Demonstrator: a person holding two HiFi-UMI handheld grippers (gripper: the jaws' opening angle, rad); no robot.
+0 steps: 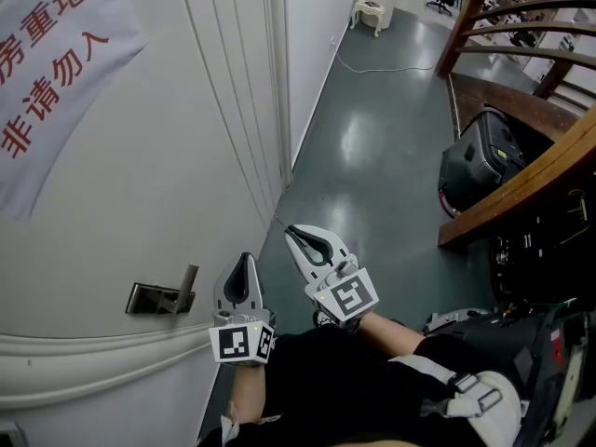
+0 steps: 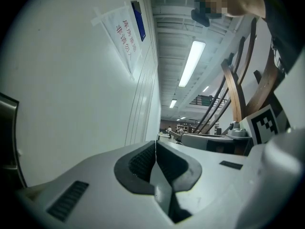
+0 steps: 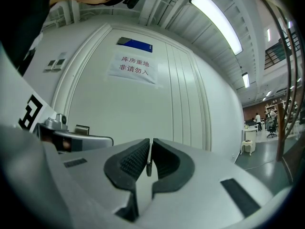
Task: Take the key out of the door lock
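My right gripper (image 3: 150, 144) is shut on a thin metal key (image 3: 149, 164), seen edge-on between the dark pads. In the head view the right gripper (image 1: 291, 232) is held away from the white door (image 1: 140, 175), to the right of the metal door handle (image 1: 160, 297). The left gripper (image 1: 246, 257) hovers just right of that handle, its jaws shut with nothing between them (image 2: 156, 144). The handle also shows at the left edge of the left gripper view (image 2: 7, 142) and as a small dark plate (image 3: 82, 129) on the door in the right gripper view.
A paper sign with red characters (image 1: 51, 73) hangs on the door. A wooden railing (image 1: 531, 184) and a dark suitcase (image 1: 480, 161) stand at the right. Glossy grey floor (image 1: 372, 138) runs ahead along the wall.
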